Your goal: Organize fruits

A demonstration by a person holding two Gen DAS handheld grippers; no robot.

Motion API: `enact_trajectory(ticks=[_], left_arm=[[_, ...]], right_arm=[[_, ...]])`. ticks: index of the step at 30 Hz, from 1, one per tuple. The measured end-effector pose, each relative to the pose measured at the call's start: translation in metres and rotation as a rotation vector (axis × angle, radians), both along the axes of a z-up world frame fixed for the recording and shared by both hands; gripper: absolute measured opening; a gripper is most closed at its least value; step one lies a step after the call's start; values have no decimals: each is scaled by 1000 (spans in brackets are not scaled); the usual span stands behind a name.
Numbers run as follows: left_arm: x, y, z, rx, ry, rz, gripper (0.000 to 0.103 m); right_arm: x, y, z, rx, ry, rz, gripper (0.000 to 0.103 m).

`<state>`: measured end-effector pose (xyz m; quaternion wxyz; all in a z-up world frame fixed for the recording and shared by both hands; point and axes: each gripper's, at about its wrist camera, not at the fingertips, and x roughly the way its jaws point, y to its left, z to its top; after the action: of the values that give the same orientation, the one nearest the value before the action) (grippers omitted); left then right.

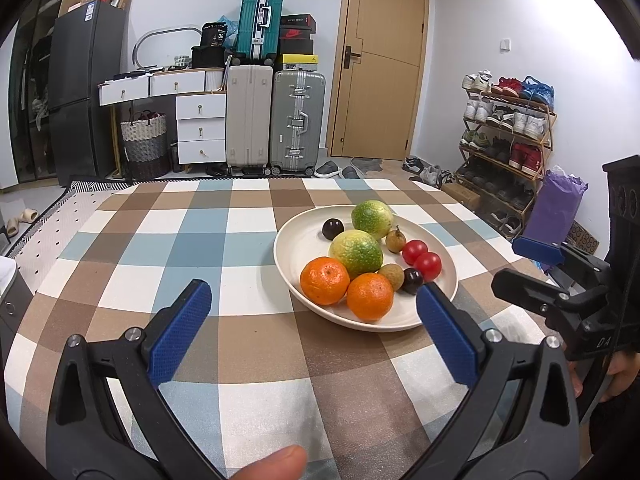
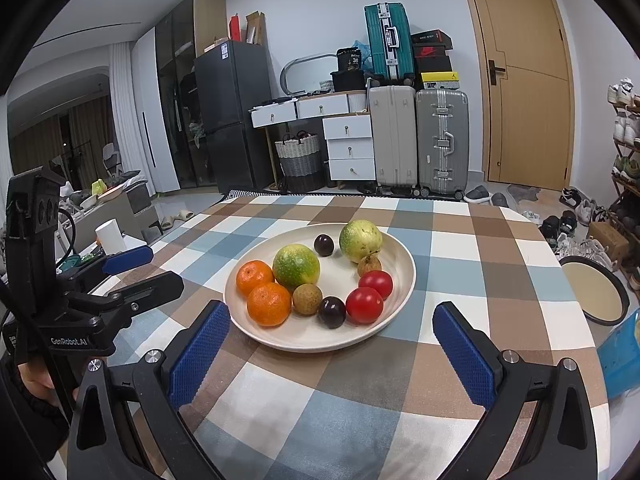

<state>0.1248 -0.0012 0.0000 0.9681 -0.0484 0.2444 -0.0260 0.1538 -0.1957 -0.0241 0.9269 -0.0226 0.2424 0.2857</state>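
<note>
Fruits are all piled in a cream plate [image 1: 304,240] sitting on the checkered tablecloth [image 1: 180,240], toward the right of the left wrist view. Two oranges [image 1: 325,281] sit at the near rim, touching each other, with two green citrus [image 1: 356,253] behind them, two red tomatoes [image 1: 427,266] on the right, plus a couple of dark plums [image 1: 333,229] and small brown longans. The left gripper [image 1: 314,316] hangs empty above the cloth, jaws spread wide, its right finger overlapping the plate's near edge. Only this view catches the loaded shoe rack [image 1: 508,128] and a fingertip [image 1: 276,462] at the bottom, and the right gripper [image 1: 536,264] shows at the right edge.

Right wrist view: plate [image 2: 396,320] is dead centre, looks oval with its long axis running left-right. The right gripper's jaws are spread too, nothing between them, sitting just short of the plate. Stuff only visible here: a round black-rimmed tray [image 2: 596,292] at the table's right edge, a white cup [image 2: 110,236] off to the left. Both views share the suitcases [image 2: 420,140], white drawers, dark fridge and wooden door [image 2: 520,80].
</note>
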Motion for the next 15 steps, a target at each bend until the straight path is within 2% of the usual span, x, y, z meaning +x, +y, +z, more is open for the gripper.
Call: enact_trajectory(ticks=[15], left_arm=[[0, 0, 0, 0, 0, 1, 102]], right_arm=[[0, 0, 0, -1, 1, 0, 103]])
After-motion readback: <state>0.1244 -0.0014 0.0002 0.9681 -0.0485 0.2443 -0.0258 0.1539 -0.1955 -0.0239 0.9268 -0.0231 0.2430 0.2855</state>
